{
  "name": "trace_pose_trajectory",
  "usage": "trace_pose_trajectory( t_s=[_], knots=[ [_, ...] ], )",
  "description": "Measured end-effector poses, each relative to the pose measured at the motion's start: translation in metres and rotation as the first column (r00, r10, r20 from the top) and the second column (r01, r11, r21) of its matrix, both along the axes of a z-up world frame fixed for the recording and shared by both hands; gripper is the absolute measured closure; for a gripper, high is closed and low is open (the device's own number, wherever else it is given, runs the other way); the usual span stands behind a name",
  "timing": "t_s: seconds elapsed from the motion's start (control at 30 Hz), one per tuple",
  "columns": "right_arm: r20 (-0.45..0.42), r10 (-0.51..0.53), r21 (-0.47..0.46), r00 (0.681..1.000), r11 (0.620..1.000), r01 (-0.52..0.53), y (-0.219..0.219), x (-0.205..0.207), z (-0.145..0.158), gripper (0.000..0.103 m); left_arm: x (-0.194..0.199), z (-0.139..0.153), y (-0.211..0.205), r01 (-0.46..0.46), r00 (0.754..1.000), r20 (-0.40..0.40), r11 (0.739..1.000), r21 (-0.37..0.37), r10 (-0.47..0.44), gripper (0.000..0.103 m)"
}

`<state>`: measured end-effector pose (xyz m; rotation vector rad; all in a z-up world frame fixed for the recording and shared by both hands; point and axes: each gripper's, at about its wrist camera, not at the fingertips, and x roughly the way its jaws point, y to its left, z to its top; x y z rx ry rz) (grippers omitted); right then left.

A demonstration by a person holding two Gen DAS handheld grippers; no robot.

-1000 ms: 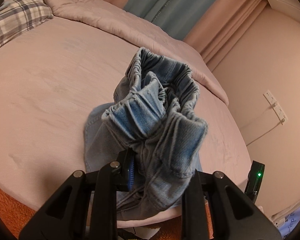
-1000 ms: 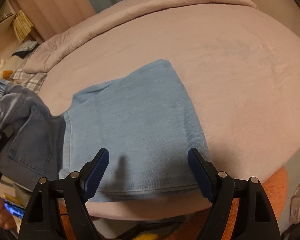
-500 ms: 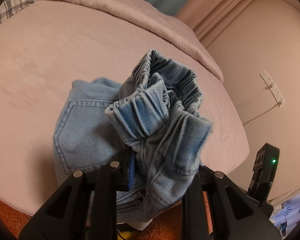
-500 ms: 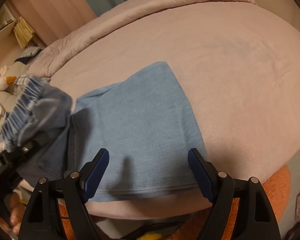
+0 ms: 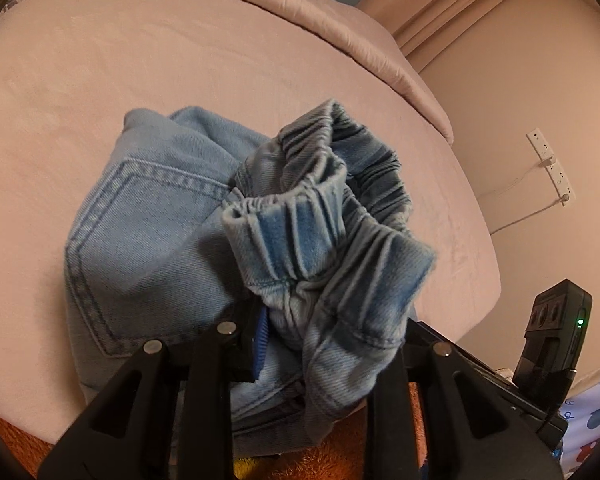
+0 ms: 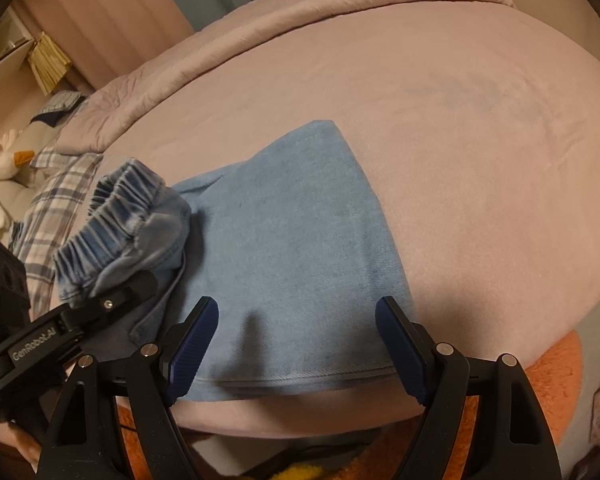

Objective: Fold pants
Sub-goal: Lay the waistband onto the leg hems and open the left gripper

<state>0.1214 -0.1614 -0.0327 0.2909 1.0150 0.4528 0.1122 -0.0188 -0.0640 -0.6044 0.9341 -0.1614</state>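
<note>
Light blue denim pants lie on the pink bed, legs folded flat near its front edge. My left gripper is shut on the bunched elastic waistband and holds it raised above the seat and back pocket. In the right wrist view the left gripper holds the waistband over the left part of the pants. My right gripper is open and empty, hovering over the hem edge of the folded legs.
A rolled pink duvet runs along the bed's far side. A plaid cloth and a plush toy lie at the left. An orange rug is below the bed's edge. A wall socket is at the right.
My left gripper has carried the waistband rightward over the legs, and the back pocket panel has come into view. My right gripper has stayed open in place.
</note>
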Motion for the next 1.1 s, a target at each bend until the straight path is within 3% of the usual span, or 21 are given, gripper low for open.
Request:
trace_pose_trajectory(
  t_s=[0.33,0.53,0.57,0.63,0.67,0.8,0.9,1.1],
  knots=[
    [-0.008,0.0,0.014,1.0,1.0,0.0,-0.004,0.0,-0.002,0.022,-0.013,0.0,-0.001,-0.008,1.0,0.01,1.0,0.002,0.008,0.075],
    [-0.004,0.009,0.016,1.0,1.0,-0.009,-0.006,-0.002,-0.001,0.022,-0.023,0.008,0.004,0.005,1.0,0.006,0.998,-0.066,-0.005,0.069],
    [-0.004,0.01,0.015,1.0,1.0,-0.01,-0.007,-0.002,-0.001,0.022,-0.025,0.011,0.004,0.009,1.0,0.008,0.998,-0.069,-0.009,0.067],
    [-0.001,0.01,0.013,1.0,1.0,-0.01,-0.007,-0.002,-0.001,0.022,-0.03,0.017,0.006,0.012,1.0,0.016,0.996,-0.085,-0.011,0.047],
    [-0.001,0.01,0.011,1.0,1.0,-0.01,-0.007,-0.002,-0.001,0.022,-0.033,0.02,0.008,0.014,1.0,0.024,0.995,-0.099,-0.012,0.042],
    [0.001,0.01,0.01,1.0,1.0,-0.01,-0.006,-0.003,0.0,0.022,-0.045,0.035,0.009,0.037,0.997,0.072,0.992,-0.118,-0.029,0.039],
    [-0.002,0.006,0.017,1.0,1.0,-0.006,-0.007,-0.003,0.0,0.022,-0.055,0.046,0.018,-0.011,0.995,0.101,0.997,-0.08,0.019,0.032],
    [0.0,0.009,0.015,1.0,1.0,-0.009,-0.008,-0.004,0.0,0.022,-0.066,0.041,0.044,-0.127,0.989,0.073,0.991,-0.032,0.129,0.03]
  ],
)
